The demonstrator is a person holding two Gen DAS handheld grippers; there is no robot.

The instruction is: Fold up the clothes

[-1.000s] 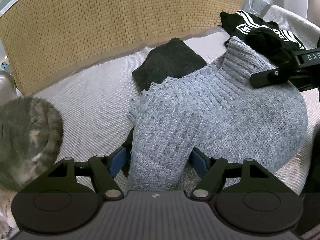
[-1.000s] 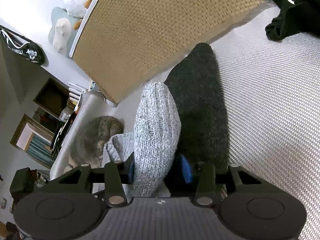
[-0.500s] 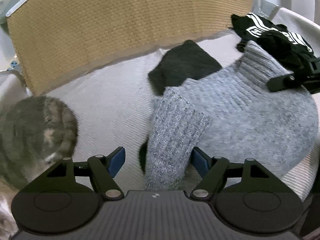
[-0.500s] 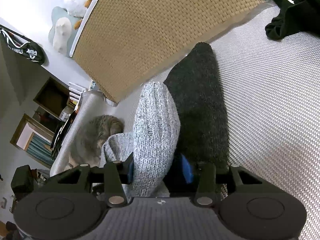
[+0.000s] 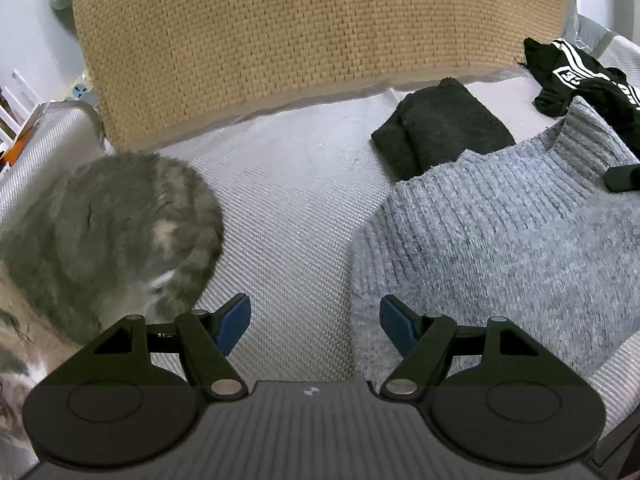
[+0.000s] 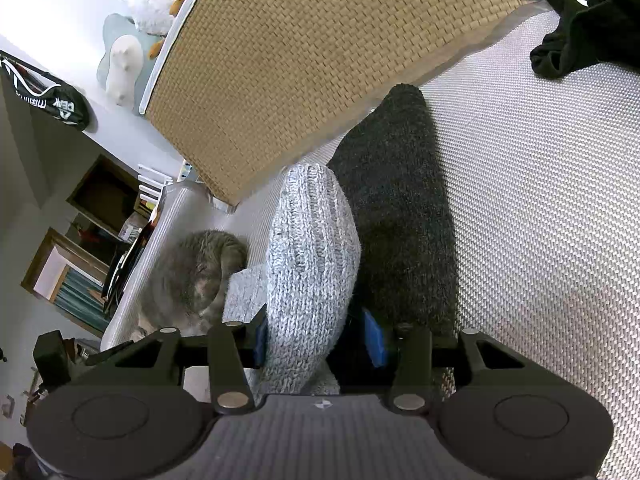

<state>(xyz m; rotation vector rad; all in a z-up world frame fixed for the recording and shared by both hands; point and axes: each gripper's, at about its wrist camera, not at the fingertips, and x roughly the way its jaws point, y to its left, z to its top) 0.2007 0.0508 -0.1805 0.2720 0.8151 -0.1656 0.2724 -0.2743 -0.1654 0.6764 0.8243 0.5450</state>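
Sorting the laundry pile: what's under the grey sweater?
A dark charcoal garment pokes out from beneath the grey sweater, lying on the woven sofa seat. How far it extends underneath is covered.

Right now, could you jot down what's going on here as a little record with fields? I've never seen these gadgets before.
Surface: grey woven sofa seat with tan woven backrest
Garment being folded: grey knit sweater
Left gripper: open, nothing between its fingers, sweater edge beside the right-hand one
Right gripper: shut on a fold of the sweater
Other clothes: dark folded garment partly under the sweater; black printed garment beyond it
Bystander: grey cat curled up on the seat, apart from the sweater
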